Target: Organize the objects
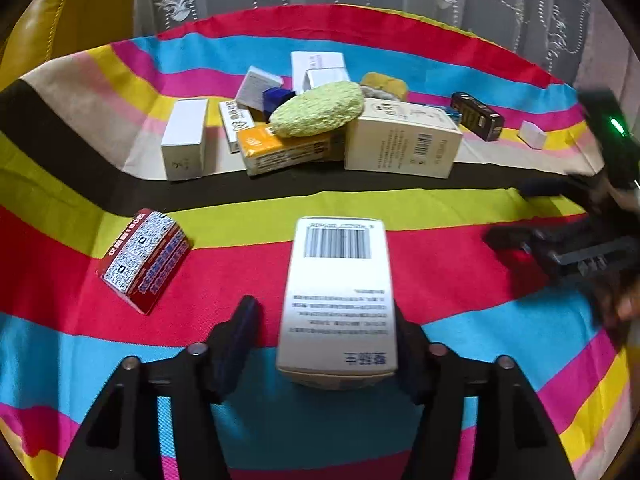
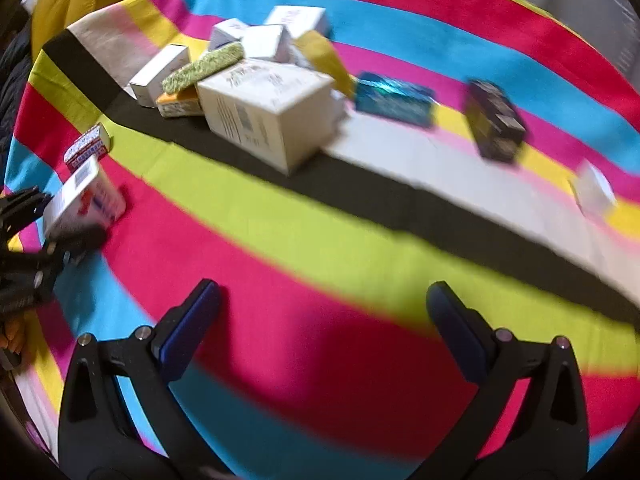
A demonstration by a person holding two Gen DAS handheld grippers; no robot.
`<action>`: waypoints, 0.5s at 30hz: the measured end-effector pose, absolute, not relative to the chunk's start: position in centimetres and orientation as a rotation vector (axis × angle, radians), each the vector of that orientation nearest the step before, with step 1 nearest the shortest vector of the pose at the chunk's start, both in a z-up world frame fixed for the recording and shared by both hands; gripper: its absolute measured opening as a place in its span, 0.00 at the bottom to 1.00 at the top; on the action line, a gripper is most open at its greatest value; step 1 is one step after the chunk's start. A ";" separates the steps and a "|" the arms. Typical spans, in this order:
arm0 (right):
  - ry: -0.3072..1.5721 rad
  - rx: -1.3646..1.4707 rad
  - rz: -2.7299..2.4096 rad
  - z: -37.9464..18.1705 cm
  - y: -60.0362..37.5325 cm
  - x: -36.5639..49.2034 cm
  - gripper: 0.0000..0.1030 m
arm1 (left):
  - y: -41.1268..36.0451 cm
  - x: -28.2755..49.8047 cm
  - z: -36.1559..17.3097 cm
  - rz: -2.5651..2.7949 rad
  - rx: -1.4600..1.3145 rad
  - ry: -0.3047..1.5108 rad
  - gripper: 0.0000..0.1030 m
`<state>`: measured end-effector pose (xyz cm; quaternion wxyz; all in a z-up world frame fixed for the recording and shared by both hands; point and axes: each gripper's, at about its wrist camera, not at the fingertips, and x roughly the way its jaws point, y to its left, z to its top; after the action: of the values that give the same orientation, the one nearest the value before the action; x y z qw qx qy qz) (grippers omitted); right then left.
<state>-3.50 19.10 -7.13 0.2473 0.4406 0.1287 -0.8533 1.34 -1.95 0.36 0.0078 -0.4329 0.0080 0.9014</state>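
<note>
A white barcode box lies between the fingers of my left gripper. The jaws stand open: the right finger touches the box, the left finger stands clear of it. The same box shows at the far left of the right wrist view, by the left gripper. My right gripper is open and empty above the red and lime stripes; it also shows in the left wrist view. A red QR-code box lies to the left.
A pile sits further back: large cream box, green sponge pad, orange box, several white boxes. A teal box, dark box and small white box lie apart on the striped cloth.
</note>
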 end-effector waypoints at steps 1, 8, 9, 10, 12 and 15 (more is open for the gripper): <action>0.368 1.189 -2.300 -7.2 18.3 -4.5 1.00 | -2.1 1.3 0.3 2.823 -1.359 0.019 0.66; 0.431 1.160 -2.190 -7.2 14.9 -9.7 1.00 | -2.3 1.2 0.2 2.837 -1.374 0.012 0.73; 0.441 1.154 -2.181 -7.2 14.5 -10.1 1.00 | -2.4 1.2 0.2 2.839 -1.377 0.009 0.75; 0.445 1.148 -2.178 -7.2 14.4 -10.2 1.00 | -2.4 1.1 0.2 2.841 -1.380 0.005 0.75; 0.428 1.125 -2.168 -7.0 14.6 -10.0 0.96 | -2.5 1.1 0.1 2.844 -1.385 -0.002 0.78; 0.396 1.029 -2.138 -6.2 16.4 -6.8 0.54 | -2.6 1.0 0.1 2.847 -1.390 -0.008 0.80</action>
<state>-6.84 16.36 -6.21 0.3599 0.3992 0.1534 -0.8292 1.05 -2.56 0.09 -0.0134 -0.4388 -0.0026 0.8985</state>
